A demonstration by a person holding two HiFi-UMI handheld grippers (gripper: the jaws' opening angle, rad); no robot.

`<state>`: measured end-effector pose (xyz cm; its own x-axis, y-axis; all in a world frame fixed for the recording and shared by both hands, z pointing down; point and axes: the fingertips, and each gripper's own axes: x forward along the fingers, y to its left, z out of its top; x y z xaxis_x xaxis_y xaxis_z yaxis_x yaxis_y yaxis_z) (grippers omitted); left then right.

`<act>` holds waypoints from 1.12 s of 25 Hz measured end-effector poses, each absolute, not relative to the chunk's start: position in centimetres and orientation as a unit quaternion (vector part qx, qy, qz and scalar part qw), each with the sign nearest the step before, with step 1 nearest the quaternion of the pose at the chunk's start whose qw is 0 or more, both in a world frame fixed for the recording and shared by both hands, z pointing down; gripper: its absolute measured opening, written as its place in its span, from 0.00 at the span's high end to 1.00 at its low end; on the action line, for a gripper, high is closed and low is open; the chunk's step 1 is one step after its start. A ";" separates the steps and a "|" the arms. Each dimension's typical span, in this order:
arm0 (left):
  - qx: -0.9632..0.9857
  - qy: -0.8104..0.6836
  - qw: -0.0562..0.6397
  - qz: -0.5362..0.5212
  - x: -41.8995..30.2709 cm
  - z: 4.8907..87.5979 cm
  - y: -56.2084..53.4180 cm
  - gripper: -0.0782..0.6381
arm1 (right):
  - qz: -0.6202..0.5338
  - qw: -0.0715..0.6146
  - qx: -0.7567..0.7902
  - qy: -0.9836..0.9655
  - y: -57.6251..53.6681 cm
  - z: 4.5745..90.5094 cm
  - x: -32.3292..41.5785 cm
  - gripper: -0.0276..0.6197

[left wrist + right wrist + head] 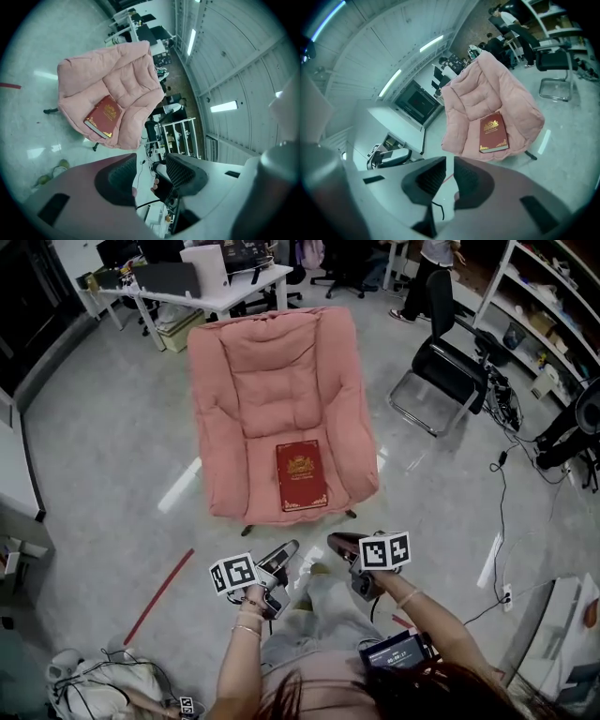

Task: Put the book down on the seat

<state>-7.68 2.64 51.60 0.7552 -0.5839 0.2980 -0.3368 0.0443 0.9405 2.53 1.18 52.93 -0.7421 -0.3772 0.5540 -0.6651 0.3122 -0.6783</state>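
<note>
I see a pale grey floor [112, 437] with a red strip [159, 594] lying on it at the near left. A white desk [246, 289] stands at the far side, its top crowded with gear too small for me to name, a pale box [180, 330] beneath it. To the right stands a black chair [450, 371] on a chrome frame, white shelves [548, 310] behind it, black cables [500, 512] trailing over the floor nearby. A person [433, 273] stands at the far end, and a heap of bags [89, 685] lies in the near left corner

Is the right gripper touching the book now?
Apart. The head view shows the book lying on the seat and the right gripper well short of it, with bare floor between.
</note>
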 end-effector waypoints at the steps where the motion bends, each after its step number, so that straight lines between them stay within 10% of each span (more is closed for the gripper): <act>1: 0.691 -0.333 0.635 -0.092 -7.6 51.2 3.0 0.61 | 0.483 0.144 0.329 -0.798 1.5 52.5 2.5 0.87; 28: 0.757 -0.308 0.569 -0.089 -3.6 43.9 12.3 0.65 | 0.353 0.144 0.293 -0.877 11.2 44.1 4.2 0.92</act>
